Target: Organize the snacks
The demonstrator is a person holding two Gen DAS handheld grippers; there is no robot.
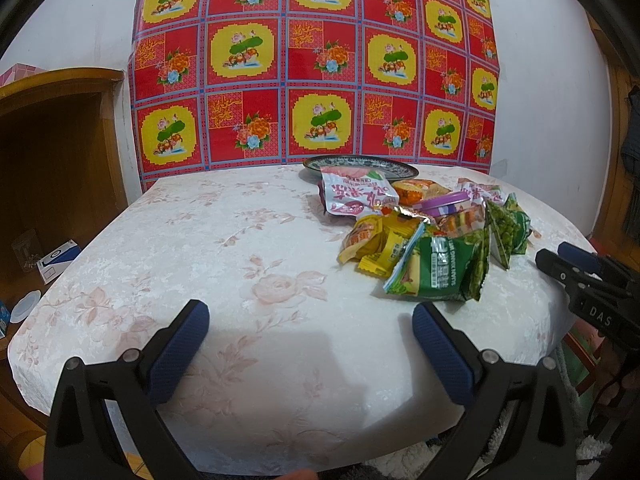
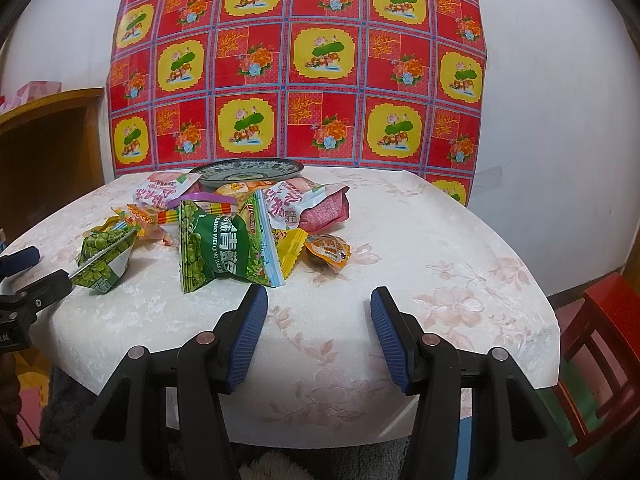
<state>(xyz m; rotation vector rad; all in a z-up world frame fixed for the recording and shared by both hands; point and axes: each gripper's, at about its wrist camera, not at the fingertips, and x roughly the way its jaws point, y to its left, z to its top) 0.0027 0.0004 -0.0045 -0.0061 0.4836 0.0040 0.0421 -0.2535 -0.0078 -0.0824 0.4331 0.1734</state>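
A pile of snack packets lies on the table with the floral cloth [image 1: 200, 240]: green pea bags [image 1: 444, 272] [image 2: 216, 248], yellow packets [image 1: 376, 240], pink packets [image 1: 356, 196] [image 2: 292, 204], a purple-lidded cup [image 1: 444, 204] and a small orange packet [image 2: 328, 252]. A patterned plate [image 1: 360, 166] [image 2: 248, 172] stands behind the pile. My left gripper [image 1: 310, 324] is open and empty, in front and left of the pile. My right gripper [image 2: 318, 312] is open and empty, just in front of the pile. Each gripper shows at the edge of the other's view.
A red and yellow patterned sheet [image 1: 312, 64] hangs on the wall behind the table. A wooden cabinet [image 1: 52, 140] stands at the left. A red stool [image 2: 600, 328] is at the right of the table.
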